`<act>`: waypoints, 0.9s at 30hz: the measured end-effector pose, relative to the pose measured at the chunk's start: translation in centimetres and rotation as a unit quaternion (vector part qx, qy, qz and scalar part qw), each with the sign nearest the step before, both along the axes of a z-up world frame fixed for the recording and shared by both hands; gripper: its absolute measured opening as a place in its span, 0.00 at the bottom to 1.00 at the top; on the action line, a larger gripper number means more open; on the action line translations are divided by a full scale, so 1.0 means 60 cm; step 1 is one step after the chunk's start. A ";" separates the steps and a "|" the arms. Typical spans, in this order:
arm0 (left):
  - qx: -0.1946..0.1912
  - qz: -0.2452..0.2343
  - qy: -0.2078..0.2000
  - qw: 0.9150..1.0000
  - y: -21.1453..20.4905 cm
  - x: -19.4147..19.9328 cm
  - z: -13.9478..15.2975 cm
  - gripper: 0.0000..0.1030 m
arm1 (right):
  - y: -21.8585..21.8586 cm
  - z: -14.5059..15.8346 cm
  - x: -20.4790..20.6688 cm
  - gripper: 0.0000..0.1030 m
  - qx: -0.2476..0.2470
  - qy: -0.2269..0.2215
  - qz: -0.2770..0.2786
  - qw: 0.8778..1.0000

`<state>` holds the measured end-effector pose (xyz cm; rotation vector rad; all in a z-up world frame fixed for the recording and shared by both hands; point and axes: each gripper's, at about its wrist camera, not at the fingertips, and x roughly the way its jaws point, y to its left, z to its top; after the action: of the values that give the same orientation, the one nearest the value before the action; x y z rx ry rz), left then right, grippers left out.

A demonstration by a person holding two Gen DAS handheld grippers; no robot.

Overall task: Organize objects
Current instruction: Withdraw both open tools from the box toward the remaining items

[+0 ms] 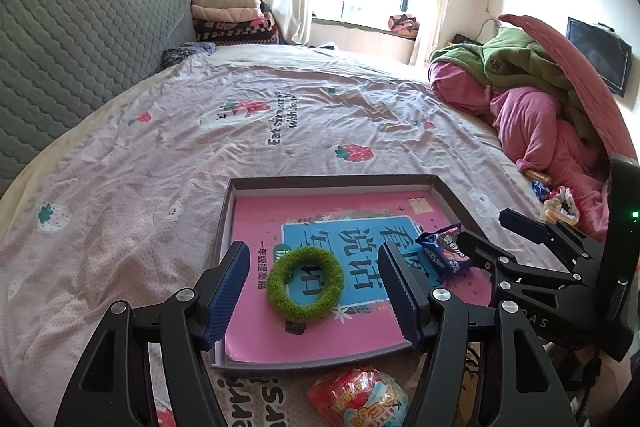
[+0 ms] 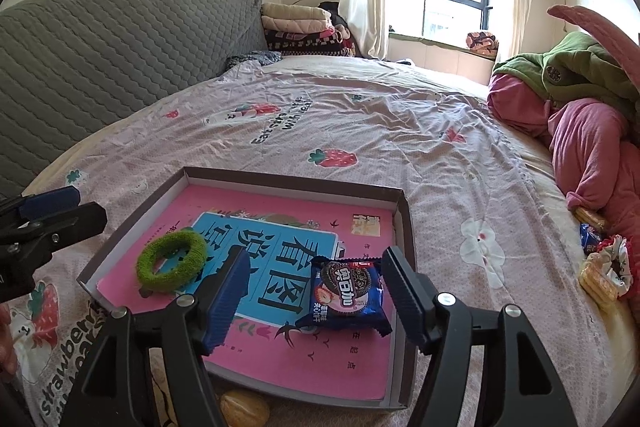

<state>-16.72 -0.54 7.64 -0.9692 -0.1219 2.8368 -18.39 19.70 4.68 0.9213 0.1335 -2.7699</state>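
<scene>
Jaws of both grippers stand open, holding nothing. Left gripper [image 1: 314, 291] frames the green ring [image 1: 305, 283]; right gripper [image 2: 316, 301] frames the cookie packet [image 2: 346, 293].

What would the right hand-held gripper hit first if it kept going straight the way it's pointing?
Most likely the blue cookie packet, which lies between the open fingers of the right hand-held gripper, resting on the pink book in the tray. Depth is hard to judge.

Both handheld tools are matte black plastic. The left gripper [image 1: 312, 291] and right gripper [image 2: 312, 299] each carry ribbed dark-blue pads [image 1: 228, 295] on angular fingers, joined by triangular cut-out linkages with round silver screws [image 1: 439, 293]. A small green light [image 1: 635, 214] glows on the right tool's body.
</scene>
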 end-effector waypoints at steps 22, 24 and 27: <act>-0.016 0.013 0.011 1.000 0.010 0.072 -0.001 0.74 | 0.005 0.019 0.061 0.73 -0.015 0.014 0.002 1.000; -0.023 0.011 0.015 1.000 0.016 0.082 -0.003 0.74 | 0.008 0.021 0.069 0.73 -0.021 0.016 -0.001 1.000; -0.024 0.007 0.016 1.000 0.021 0.094 -0.008 0.74 | 0.009 0.022 0.085 0.73 -0.024 0.019 0.000 1.000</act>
<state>-11.06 0.71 7.17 -0.9365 -0.0587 2.8785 -13.29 20.25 6.00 0.8561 0.0723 -2.7787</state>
